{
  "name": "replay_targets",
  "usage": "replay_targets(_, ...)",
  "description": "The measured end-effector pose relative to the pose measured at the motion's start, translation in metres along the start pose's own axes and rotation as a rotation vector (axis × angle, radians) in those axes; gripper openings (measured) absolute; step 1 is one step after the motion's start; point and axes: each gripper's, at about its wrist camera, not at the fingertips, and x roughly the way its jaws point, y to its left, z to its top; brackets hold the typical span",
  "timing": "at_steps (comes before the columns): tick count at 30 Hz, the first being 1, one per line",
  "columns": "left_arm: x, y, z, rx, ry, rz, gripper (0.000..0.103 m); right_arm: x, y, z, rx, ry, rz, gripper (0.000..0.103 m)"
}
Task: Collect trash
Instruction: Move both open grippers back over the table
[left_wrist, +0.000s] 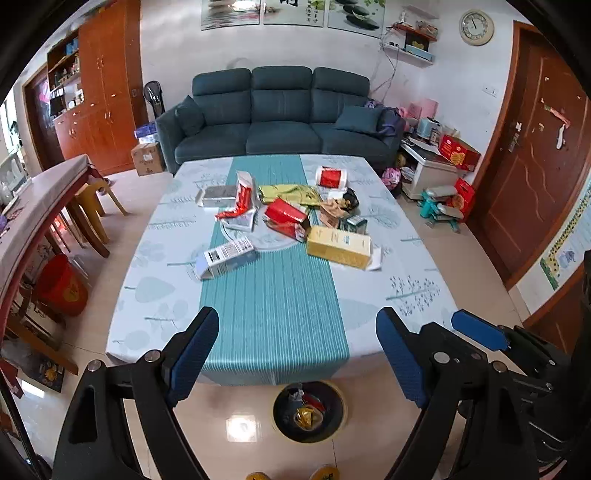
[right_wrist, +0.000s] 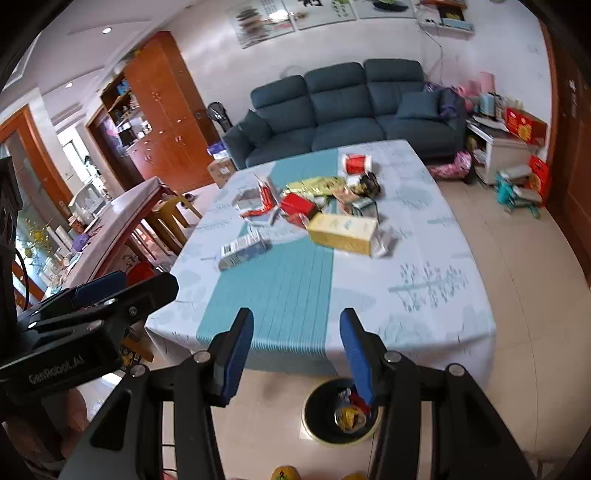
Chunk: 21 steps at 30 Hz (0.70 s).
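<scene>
A pile of trash lies on the table: a yellow box, a red box, a white-blue box, a red-white wrapper, a green-yellow bag and a red cup. The yellow box and white-blue box also show in the right wrist view. A black bin with some trash inside stands on the floor before the table, also in the right wrist view. My left gripper is open and empty, above the table's near edge. My right gripper is open and empty, beside it.
A teal sofa stands behind the table. A wooden side table with stools and a red bucket is at the left. A white cabinet with boxes and a door are at the right.
</scene>
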Motion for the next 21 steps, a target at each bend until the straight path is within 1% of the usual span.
replay_targets(5,0.01,0.011,0.017,-0.005,-0.009,0.028,0.086,0.02,0.002,0.022,-0.022,0.004,0.017,0.049)
replay_targets(8,0.025,0.027,0.031,-0.024,-0.001,0.048,0.086,0.034,0.005,0.034,-0.024,0.013,0.026,0.049)
replay_targets(11,0.045,0.046,0.046,-0.052,0.021,0.049,0.086,0.053,0.01,0.047,-0.036,0.018,0.021,0.049)
replay_targets(13,0.063,0.064,0.063,-0.068,0.038,0.029,0.086,0.066,0.013,0.056,-0.039,0.019,0.014,0.049)
replay_targets(15,0.082,0.079,0.081,-0.059,0.057,0.015,0.086,0.081,0.017,0.068,-0.036,0.017,0.005,0.049)
replay_targets(19,0.124,0.107,0.117,-0.004,0.1,-0.016,0.086,0.12,0.021,0.097,0.013,0.01,-0.033,0.049)
replay_targets(21,0.15,0.123,0.136,0.027,0.135,-0.041,0.086,0.139,0.022,0.108,0.037,0.017,-0.053,0.049)
